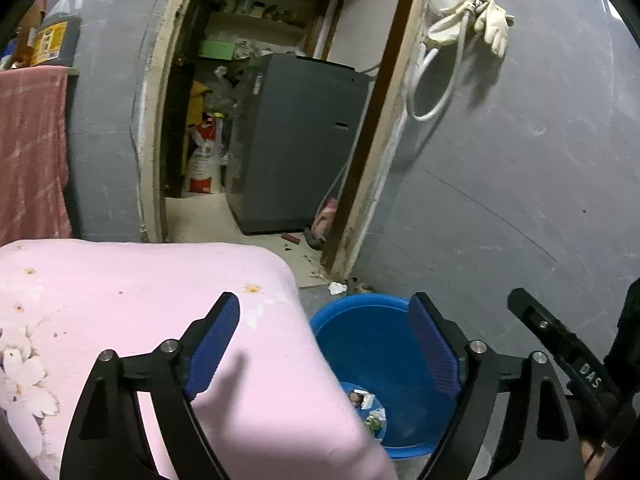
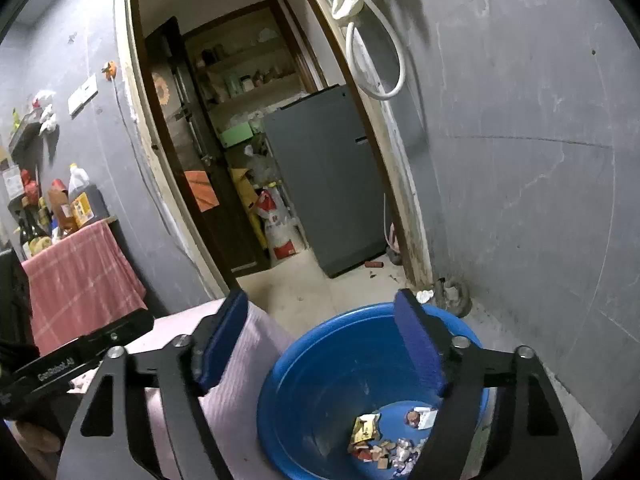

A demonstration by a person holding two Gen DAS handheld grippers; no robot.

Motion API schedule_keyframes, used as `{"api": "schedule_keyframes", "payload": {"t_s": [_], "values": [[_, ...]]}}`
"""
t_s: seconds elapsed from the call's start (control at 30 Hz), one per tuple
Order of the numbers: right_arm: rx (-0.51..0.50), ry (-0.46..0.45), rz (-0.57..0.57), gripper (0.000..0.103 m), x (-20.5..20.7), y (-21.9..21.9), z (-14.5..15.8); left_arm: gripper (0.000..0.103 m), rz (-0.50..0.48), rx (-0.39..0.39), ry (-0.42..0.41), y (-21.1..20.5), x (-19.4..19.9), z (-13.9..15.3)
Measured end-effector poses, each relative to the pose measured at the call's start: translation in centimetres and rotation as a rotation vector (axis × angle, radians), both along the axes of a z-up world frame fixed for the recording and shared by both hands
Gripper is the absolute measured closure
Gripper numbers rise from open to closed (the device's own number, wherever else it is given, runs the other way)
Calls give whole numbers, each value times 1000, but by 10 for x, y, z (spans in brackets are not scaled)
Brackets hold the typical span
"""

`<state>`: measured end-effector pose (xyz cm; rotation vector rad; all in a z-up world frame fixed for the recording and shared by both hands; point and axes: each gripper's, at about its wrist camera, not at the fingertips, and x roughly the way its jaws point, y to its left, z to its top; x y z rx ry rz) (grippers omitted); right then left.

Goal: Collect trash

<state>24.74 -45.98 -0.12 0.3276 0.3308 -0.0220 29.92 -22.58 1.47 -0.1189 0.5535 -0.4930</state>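
Note:
A blue plastic basin (image 2: 320, 380) stands on the floor beside a pink-covered surface (image 1: 140, 320). Several crumpled wrappers and scraps of trash (image 2: 384, 440) lie in its bottom; a few show in the left wrist view (image 1: 368, 408). My right gripper (image 2: 324, 344) is open and empty, held above the basin. My left gripper (image 1: 324, 344) is open and empty, over the edge of the pink surface, with the basin (image 1: 372, 352) below and to the right. The other gripper's black body (image 1: 560, 352) shows at the right of the left wrist view.
A grey wall (image 2: 520, 200) rises behind the basin. An open doorway (image 2: 248, 160) leads to a storeroom with a grey appliance (image 2: 324, 176) and sacks. A white scrap (image 2: 424, 295) lies on the floor by the door frame. A red-clothed shelf (image 2: 80, 272) holds bottles at left.

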Motion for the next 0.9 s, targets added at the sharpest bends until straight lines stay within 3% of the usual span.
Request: {"api": "schedule_keyframes", "payload": {"t_s": [0.23, 0.37, 0.47, 0.9], "values": [[-3, -49, -13, 0, -6, 3, 5, 18, 43, 8, -18, 12, -3, 3], [-13, -73, -13, 0, -9, 6, 9, 17, 62, 3, -25, 19, -6, 3], [-27, -82, -8, 0, -13, 9, 10, 6, 86, -6, -40, 26, -10, 5], [-95, -142, 2, 0, -39, 33, 30, 2, 134, -22, -135, 57, -40, 26]]}}
